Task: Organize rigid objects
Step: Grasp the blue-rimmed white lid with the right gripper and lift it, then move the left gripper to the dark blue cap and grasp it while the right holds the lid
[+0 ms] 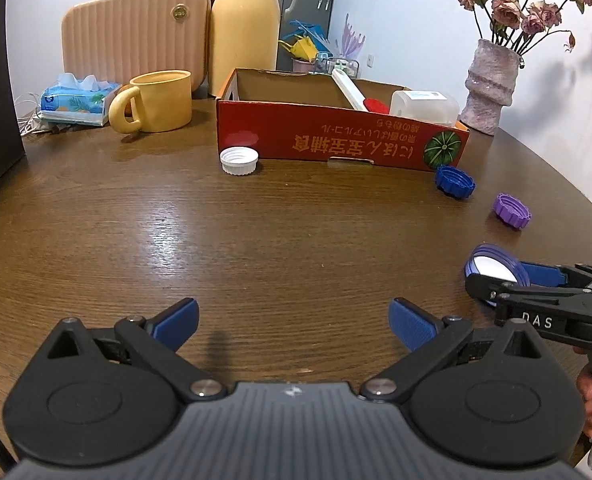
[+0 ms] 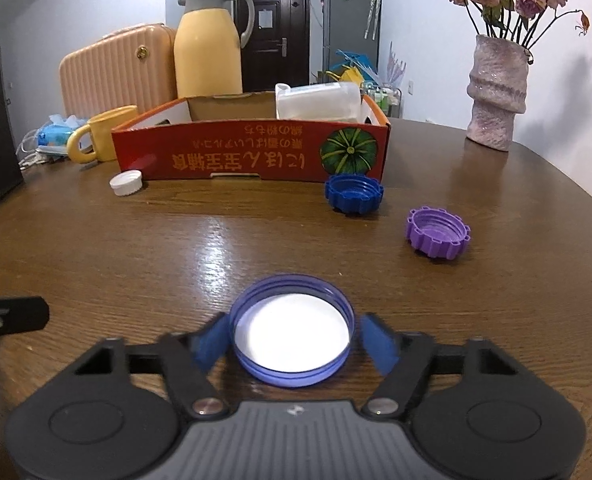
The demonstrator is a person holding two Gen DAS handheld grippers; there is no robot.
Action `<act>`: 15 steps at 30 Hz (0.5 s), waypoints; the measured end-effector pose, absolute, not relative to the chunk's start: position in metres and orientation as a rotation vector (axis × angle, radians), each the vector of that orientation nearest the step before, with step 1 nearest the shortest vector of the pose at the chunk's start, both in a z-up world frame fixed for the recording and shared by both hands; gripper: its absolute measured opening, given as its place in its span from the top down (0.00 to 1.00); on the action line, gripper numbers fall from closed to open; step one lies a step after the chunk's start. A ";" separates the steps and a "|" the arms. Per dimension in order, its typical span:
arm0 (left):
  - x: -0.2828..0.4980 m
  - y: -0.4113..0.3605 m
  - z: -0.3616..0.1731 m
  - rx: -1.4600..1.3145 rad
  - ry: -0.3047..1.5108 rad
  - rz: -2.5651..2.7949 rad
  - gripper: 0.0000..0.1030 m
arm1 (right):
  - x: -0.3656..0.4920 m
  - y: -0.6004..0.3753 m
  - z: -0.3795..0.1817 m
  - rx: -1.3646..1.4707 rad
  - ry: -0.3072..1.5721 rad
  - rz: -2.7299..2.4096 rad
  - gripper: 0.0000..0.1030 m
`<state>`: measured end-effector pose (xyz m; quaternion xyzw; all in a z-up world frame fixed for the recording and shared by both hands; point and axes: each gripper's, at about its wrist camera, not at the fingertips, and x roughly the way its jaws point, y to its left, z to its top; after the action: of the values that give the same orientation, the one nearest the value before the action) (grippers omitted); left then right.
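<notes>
Noted on wooden table [image 2: 136,248]: R gripper [image 2: 294,344] w/ jaws apart astride wide blue lid [image 2: 292,336], open side up, small gap at right pad, left pad at rim, contact unclear; L gripper [image 1: 294,322] jaws wide apart, empty; red box [image 2: 252,152] well beyond.

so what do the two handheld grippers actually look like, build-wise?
Both match: the left gripper and right gripper have a dark grey ribbed body, black linkage arms on round black discs with silver pivot screws, and blue textured pads. Seen from the left wrist view, the right gripper's side carries white "DAS" lettering. No cables visible.
</notes>
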<state>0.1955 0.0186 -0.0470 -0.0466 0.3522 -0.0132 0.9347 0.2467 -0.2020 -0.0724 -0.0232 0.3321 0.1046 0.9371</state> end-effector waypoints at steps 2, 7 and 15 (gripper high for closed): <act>0.196 0.018 -0.047 -0.095 0.720 -0.028 0.00 | 0.246 -0.202 -0.072 -0.050 0.675 0.216 0.37; 0.196 0.017 -0.048 -0.095 0.720 -0.030 0.00 | 0.245 -0.203 -0.071 -0.042 0.671 0.222 0.37; 0.201 0.006 -0.047 -0.082 0.716 -0.050 0.00 | 0.242 -0.214 -0.066 -0.015 0.646 0.207 0.37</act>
<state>0.2011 0.0061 -0.0471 -0.0403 0.3502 -0.0246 0.9355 0.2417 -0.2144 -0.0662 -0.0071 0.3167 0.1017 0.9430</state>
